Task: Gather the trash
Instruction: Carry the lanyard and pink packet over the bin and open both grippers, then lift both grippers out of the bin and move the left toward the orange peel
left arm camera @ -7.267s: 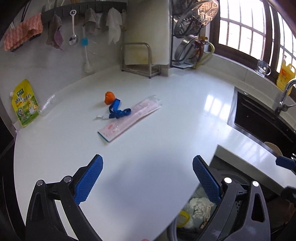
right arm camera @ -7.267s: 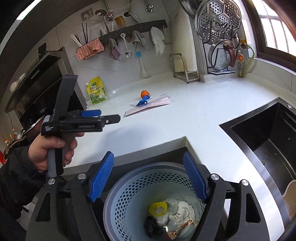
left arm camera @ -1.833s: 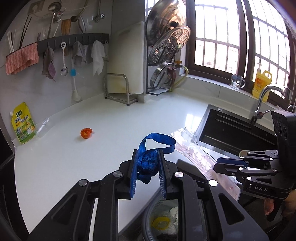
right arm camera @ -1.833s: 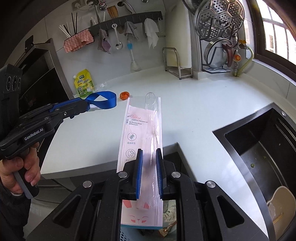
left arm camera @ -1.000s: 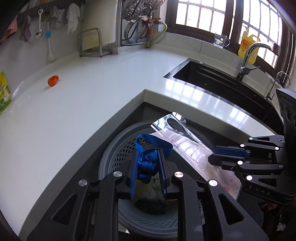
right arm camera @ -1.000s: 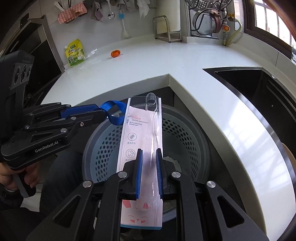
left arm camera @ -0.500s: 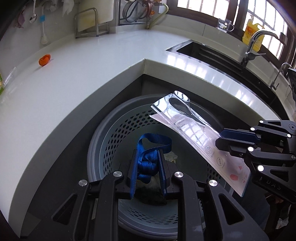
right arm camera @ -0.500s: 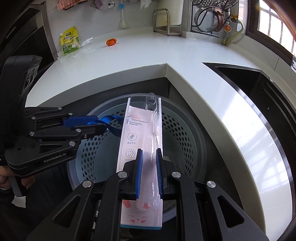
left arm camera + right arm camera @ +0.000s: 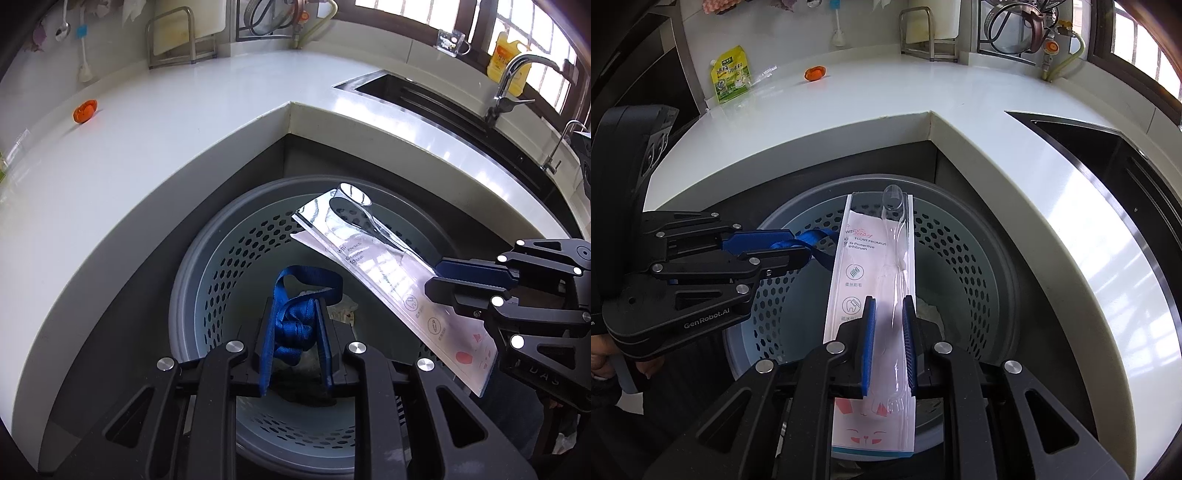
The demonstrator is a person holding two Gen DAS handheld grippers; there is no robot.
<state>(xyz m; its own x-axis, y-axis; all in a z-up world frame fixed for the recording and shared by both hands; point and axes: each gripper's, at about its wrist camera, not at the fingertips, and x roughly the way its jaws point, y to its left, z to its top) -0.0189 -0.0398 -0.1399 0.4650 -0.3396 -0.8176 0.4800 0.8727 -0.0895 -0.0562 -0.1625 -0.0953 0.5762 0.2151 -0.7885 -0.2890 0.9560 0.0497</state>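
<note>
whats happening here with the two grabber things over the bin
A person is clearing trash. The left gripper is clamped on a knotted blue strap, and the right gripper on a toothbrush package. Both hang over the perforated bin, not yet released. An orange scrap remains on the counter.

We hold our left gripper (image 9: 294, 334) and right gripper (image 9: 888, 332) side by side, tilted steeply downward, jaws each clamped narrow.
</note>
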